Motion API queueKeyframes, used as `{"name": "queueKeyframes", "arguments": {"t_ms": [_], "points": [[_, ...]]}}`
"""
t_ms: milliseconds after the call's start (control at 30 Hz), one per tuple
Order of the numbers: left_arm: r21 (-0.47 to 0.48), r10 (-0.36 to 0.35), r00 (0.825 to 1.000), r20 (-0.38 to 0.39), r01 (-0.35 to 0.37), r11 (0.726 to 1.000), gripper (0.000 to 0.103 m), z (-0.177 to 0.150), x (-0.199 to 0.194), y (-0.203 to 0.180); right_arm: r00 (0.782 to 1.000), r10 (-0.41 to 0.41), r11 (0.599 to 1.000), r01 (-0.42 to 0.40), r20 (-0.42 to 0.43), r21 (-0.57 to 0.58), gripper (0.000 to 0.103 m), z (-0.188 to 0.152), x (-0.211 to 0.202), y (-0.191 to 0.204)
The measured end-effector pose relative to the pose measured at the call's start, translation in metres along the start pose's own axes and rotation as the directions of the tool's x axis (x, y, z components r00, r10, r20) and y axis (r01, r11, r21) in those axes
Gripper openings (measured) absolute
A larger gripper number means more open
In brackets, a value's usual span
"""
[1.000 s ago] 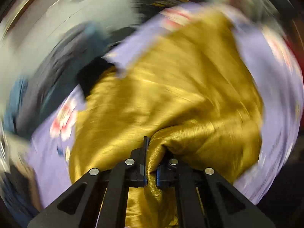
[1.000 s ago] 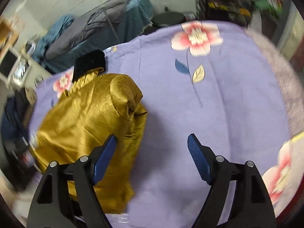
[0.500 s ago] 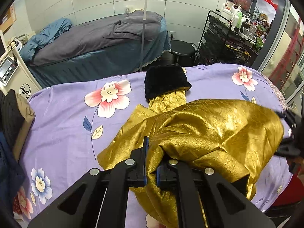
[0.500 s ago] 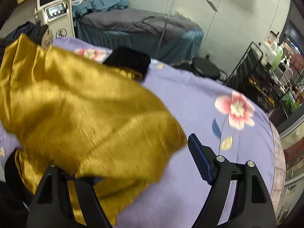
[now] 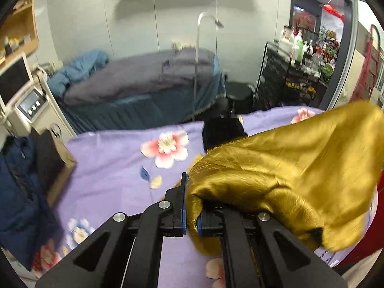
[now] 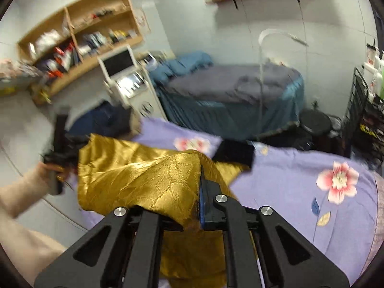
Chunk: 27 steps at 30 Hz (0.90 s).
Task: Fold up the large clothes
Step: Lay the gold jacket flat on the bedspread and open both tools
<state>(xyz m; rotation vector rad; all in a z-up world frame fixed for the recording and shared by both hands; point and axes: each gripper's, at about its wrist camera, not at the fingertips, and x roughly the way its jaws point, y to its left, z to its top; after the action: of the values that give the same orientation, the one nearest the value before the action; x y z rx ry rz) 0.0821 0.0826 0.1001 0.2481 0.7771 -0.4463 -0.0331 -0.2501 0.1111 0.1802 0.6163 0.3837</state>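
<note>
A shiny gold garment point(image 5: 283, 168) with a black furry cuff point(image 5: 222, 133) hangs lifted over a bed with a purple floral sheet point(image 5: 108, 165). My left gripper point(image 5: 190, 206) is shut on a gold fold at the garment's left end. In the right wrist view my right gripper point(image 6: 192, 199) is shut on the gold cloth point(image 6: 144, 177), which drapes over its left finger. The garment stretches between the two grippers. The black cuff point(image 6: 234, 153) rests on the purple sheet point(image 6: 288, 182). The left gripper point(image 6: 58, 148) shows at the far left, blurred.
A second bed with grey and teal covers point(image 5: 144, 88) stands behind. A white machine with a screen point(image 5: 21, 91) and a dark blue jacket point(image 5: 16, 192) are at the left. A black shelf cart with bottles point(image 5: 295, 72) is at the right. A white lamp arm point(image 5: 204, 36) rises between the beds.
Both grippers have risen with the garment. My right gripper, open half a second ago, has shut on the gold cloth. The garment now hangs spread between the two grippers.
</note>
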Motion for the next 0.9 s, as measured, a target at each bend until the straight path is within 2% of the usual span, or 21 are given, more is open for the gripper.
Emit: {"name": "queueKeyframes", "arguments": {"t_ms": [100,167,267,367,400,500,533,567,600,633,667,700,733,800,833,867,900], "points": [[-0.02,-0.007,0.998,0.059,0.009,1.0,0.005,0.01,-0.031,0.007,0.995,0.075,0.994,-0.07,0.058,-0.088,0.006,0.025,-0.037,0.033],[-0.038,-0.026,0.991,0.13,0.031,0.999,0.005,0.02,-0.064,0.011,0.987,0.144,0.982,-0.133,0.074,-0.134,0.006,0.035,-0.053,0.05],[-0.031,-0.038,0.976,0.214,0.046,0.998,0.005,0.032,-0.108,0.013,0.957,0.267,0.944,-0.236,0.114,-0.23,0.005,0.047,-0.09,0.082],[0.016,-0.041,0.952,0.302,0.038,0.999,0.005,0.043,-0.162,0.006,0.928,0.339,0.911,-0.281,0.157,-0.302,0.005,0.058,-0.129,0.1],[0.029,-0.044,0.941,0.335,0.037,0.999,0.005,0.047,-0.18,0.004,0.903,0.391,0.888,-0.32,0.176,-0.331,0.005,0.063,-0.146,0.106],[0.052,-0.083,0.879,0.469,0.066,0.996,0.005,0.059,-0.241,0.001,0.829,0.522,0.82,-0.423,0.199,-0.386,0.005,0.072,-0.177,0.113],[0.057,-0.099,0.849,0.519,0.081,0.995,0.005,0.063,-0.263,0.001,0.787,0.579,0.784,-0.464,0.213,-0.413,0.005,0.075,-0.19,0.115],[0.061,-0.112,0.827,0.551,0.094,0.994,0.005,0.066,-0.279,0.0,0.76,0.612,0.762,-0.49,0.221,-0.423,0.005,0.077,-0.196,0.115],[0.069,-0.128,0.803,0.582,0.108,0.992,0.005,0.067,-0.294,0.001,0.711,0.663,0.726,-0.534,0.236,-0.433,0.005,0.08,-0.206,0.114],[0.089,-0.154,0.773,0.616,0.126,0.988,0.005,0.07,-0.311,-0.001,0.677,0.69,0.707,-0.557,0.254,-0.436,0.005,0.079,-0.215,0.112],[0.107,-0.169,0.755,0.634,0.131,0.986,0.005,0.071,-0.322,-0.003,0.642,0.716,0.688,-0.579,0.274,-0.438,0.005,0.079,-0.222,0.111],[0.131,-0.178,0.728,0.662,0.121,0.984,0.005,0.073,-0.335,-0.007,0.606,0.739,0.668,-0.601,0.295,-0.44,0.005,0.08,-0.228,0.108],[0.143,-0.181,0.715,0.675,0.114,0.983,0.005,0.074,-0.341,-0.009,0.562,0.762,0.645,-0.618,0.321,-0.45,0.005,0.082,-0.234,0.107],[0.177,-0.203,0.668,0.716,0.108,0.978,0.005,0.08,-0.355,-0.018,0.494,0.803,0.596,-0.649,0.334,-0.473,0.005,0.085,-0.24,0.108],[0.186,-0.218,0.656,0.723,0.118,0.975,0.005,0.084,-0.357,-0.02,0.478,0.812,0.584,-0.657,0.336,-0.477,0.005,0.086,-0.239,0.106],[0.195,-0.229,0.648,0.726,0.126,0.973,0.005,0.089,-0.356,-0.023,0.474,0.812,0.584,-0.66,0.342,-0.472,0.005,0.089,-0.235,0.105],[0.196,-0.231,0.653,0.721,0.127,0.972,0.005,0.094,-0.351,-0.025,0.476,0.807,0.59,-0.666,0.349,-0.456,0.005,0.094,-0.229,0.101]]}}
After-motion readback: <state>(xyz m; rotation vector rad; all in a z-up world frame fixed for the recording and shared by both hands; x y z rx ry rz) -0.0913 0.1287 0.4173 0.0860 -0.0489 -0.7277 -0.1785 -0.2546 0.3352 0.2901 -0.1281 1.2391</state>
